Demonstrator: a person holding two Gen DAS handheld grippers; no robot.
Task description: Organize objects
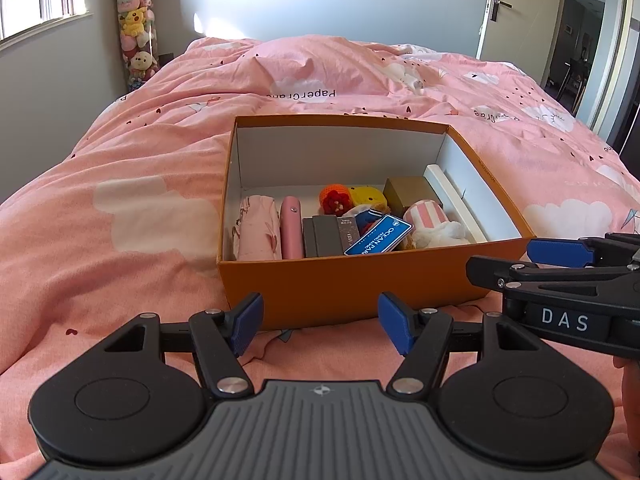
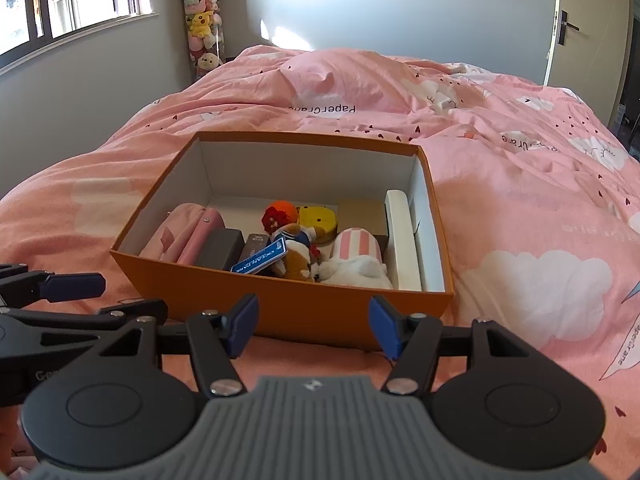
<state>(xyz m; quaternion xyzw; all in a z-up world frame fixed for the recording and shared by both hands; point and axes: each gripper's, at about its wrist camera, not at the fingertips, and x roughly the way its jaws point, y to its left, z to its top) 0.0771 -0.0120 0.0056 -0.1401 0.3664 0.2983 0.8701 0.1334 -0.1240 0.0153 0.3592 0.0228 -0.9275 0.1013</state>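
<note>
An open orange box [image 1: 320, 292] [image 2: 304, 312] sits on the pink bed. Inside lie a pink pouch [image 1: 256, 232], a pink case [image 1: 291, 228], a dark grey box [image 1: 322, 236] [image 2: 220, 248], a blue Ocean Park card [image 1: 378, 236] [image 2: 260, 261], small plush toys [image 1: 352, 198] [image 2: 298, 256], a pink striped cup [image 1: 424, 214] [image 2: 358, 246] and a white bar [image 1: 454, 200] [image 2: 402, 236]. My left gripper [image 1: 320, 326] is open and empty just before the box's near wall. My right gripper [image 2: 312, 330] is open and empty, also just before the box; it shows at the right of the left wrist view [image 1: 560, 264].
The pink duvet [image 1: 120, 200] [image 2: 540, 220] covers the whole bed around the box. A tall clear tube of plush toys [image 1: 136, 24] [image 2: 202, 20] stands at the far left wall by the window. A door [image 1: 520, 8] is at the far right.
</note>
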